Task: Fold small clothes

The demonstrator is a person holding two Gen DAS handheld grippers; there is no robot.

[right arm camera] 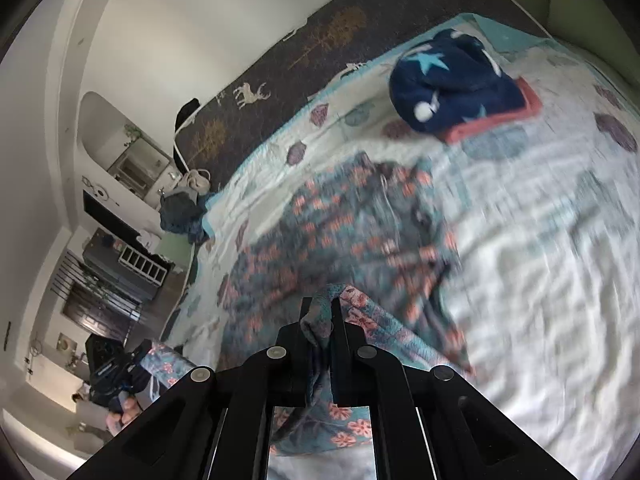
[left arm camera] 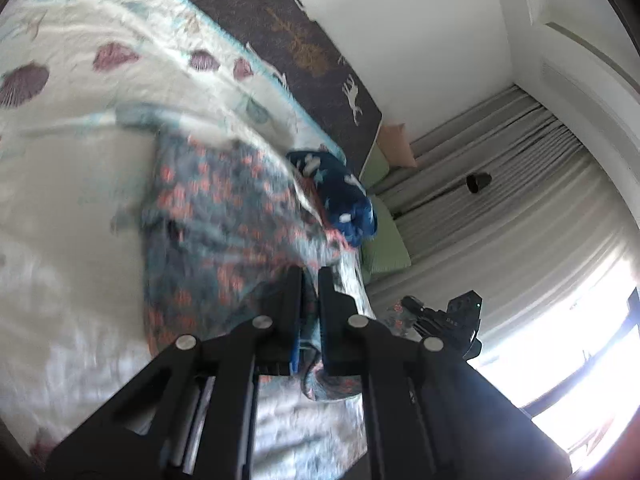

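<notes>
My left gripper (left arm camera: 310,276) has its jaws pressed together on an edge of the small teal-grey garment printed with coral flowers (left arm camera: 224,216), and my right gripper (right arm camera: 322,312) has its jaws pinching another bunched bit of the same cloth (right arm camera: 340,224). I hold two separate points, I judge, so that the fabric hangs stretched between them and can be carried over as one flap without crumpling. The lifted edge rises to my jaws while the rest of the garment lies spread on the bed, just ahead of both grippers; motion blur hides exactly which hem or corner I grip.

Beyond it, near the pillow end, a folded dark-blue fleece piece with pale stars (right arm camera: 452,84) sits on a flat coral-red item (right arm camera: 496,120), well apart from my work, probably set aside as finished.

The surface is a white quilted bedspread with purple shell prints and a turquoise border (left arm camera: 80,184), soft and wrinkled, so creases will not stay sharp. A dark blanket patterned with deer and trees (left arm camera: 296,40) runs along the white wall, with pale curtains (left arm camera: 520,184) at a bright window.
</notes>
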